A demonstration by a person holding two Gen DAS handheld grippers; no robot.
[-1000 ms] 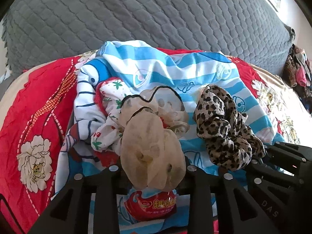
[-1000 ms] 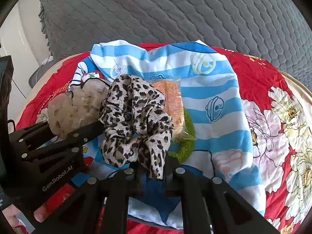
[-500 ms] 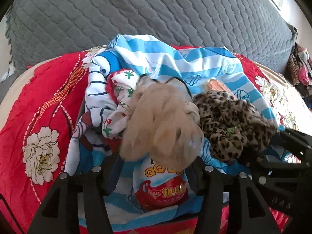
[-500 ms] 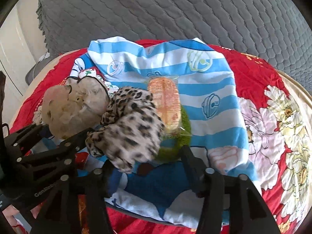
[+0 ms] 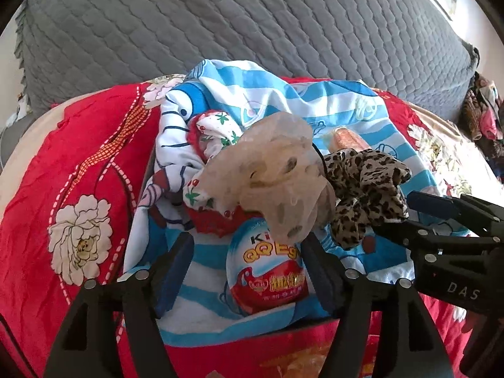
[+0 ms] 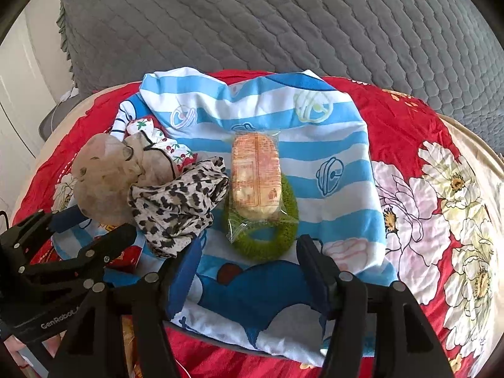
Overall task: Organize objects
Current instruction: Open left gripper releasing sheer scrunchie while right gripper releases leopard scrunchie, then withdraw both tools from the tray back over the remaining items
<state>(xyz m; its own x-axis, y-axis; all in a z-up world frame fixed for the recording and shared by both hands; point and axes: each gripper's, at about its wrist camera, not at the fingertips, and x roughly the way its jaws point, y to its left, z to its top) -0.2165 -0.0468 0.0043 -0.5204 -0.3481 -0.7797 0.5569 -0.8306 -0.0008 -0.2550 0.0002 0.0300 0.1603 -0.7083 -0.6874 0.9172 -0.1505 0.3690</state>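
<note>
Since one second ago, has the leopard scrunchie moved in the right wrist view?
Yes. The leopard scrunchie has dropped from between the right gripper fingers, whose jaws are opening, and now lies left of the wrapped snack on the striped cloth.

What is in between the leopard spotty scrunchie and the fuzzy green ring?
Nothing much: in the right wrist view only a narrow strip of the blue striped cloth separates the leopard scrunchie from the green ring. The wrapped snack lies on the ring.

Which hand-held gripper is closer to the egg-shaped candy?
Left. The left hand-held gripper straddles the egg-shaped candy, jaws opening. The right hand-held gripper sits beside it, nearer the green ring.
</note>
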